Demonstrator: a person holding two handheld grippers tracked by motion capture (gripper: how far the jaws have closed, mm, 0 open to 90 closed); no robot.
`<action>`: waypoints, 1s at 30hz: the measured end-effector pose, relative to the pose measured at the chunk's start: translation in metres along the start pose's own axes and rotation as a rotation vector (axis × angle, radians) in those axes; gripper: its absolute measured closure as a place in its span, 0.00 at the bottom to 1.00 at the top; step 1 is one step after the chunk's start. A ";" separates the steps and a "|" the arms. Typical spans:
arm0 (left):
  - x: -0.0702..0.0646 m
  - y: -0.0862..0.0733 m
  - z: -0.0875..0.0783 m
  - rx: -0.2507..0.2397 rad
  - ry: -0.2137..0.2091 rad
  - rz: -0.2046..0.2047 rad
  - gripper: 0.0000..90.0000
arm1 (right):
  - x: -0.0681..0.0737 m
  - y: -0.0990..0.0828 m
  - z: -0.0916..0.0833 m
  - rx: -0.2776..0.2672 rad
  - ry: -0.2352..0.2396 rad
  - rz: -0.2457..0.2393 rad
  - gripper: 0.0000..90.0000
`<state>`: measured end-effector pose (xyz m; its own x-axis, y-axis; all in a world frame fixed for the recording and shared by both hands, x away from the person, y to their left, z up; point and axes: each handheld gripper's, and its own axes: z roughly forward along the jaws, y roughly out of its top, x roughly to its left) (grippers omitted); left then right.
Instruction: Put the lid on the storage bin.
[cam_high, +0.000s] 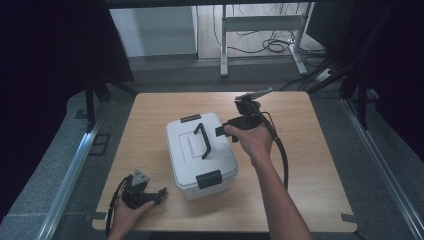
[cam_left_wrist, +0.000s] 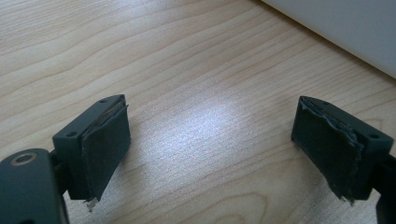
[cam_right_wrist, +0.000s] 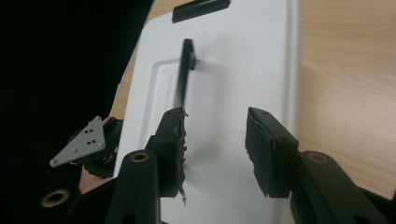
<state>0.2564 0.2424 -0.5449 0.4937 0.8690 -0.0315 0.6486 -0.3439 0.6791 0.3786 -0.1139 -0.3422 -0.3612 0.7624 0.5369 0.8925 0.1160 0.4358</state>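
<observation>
White lidded box (cam_high: 201, 155) latched shut, contents hidden; right gripper (cam_right_wrist: 215, 140) fingers half-open, empty; left gripper (cam_left_wrist: 210, 144) fingers wide, empty.

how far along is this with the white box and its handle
Done so far: the white box sits on the table with its black handle raised and both black latches closed. In hand: the right gripper hovers over the lid beside the handle, open, nothing between its pads. The left gripper rests open on the table. Left, probably: gripping the handle or undoing latches.
</observation>
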 end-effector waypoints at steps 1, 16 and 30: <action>0.000 0.000 0.000 -0.003 0.000 -0.003 0.13 | -0.005 -0.001 -0.004 -0.004 0.002 -0.005 0.62; 0.000 0.000 0.000 -0.005 0.002 -0.004 0.13 | -0.089 -0.040 -0.037 -0.073 0.023 0.016 0.52; -0.001 0.000 0.000 -0.004 0.002 -0.006 0.13 | -0.145 -0.093 -0.035 -0.109 -0.034 -0.002 0.51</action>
<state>0.2559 0.2419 -0.5452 0.4884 0.8720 -0.0339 0.6492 -0.3371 0.6819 0.3389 -0.2568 -0.4351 -0.3515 0.7837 0.5121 0.8567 0.0488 0.5135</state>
